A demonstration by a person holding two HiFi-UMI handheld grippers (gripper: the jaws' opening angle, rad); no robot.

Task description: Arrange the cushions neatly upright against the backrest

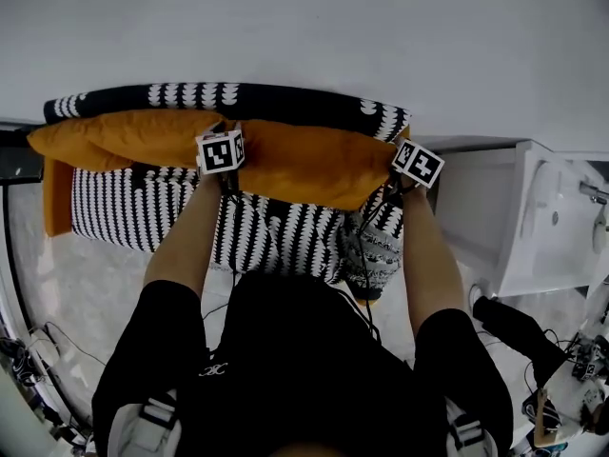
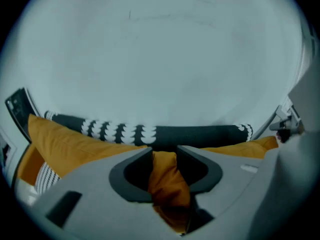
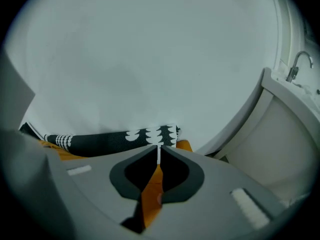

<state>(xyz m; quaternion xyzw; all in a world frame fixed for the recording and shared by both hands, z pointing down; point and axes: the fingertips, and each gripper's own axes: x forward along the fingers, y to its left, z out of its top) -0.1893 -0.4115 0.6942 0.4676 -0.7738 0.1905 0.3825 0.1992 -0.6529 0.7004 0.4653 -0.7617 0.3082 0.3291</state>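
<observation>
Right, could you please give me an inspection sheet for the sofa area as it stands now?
Surface: black-and-white patterned sofa seat, with the backrest behind it.
Job's things: two orange cushions, the held cushion and the other cushion, both along the backrest.
Clutter: grey patterned bundle at the seat's right end; dark item on the floor.
Grippers: left gripper and right gripper each shut on a corner of the held cushion, fabric between the fingers.
Cables: black leads hang from the grippers; more cables on the floor at the left.
Surroundings: white wall; white basin at the right.
</observation>
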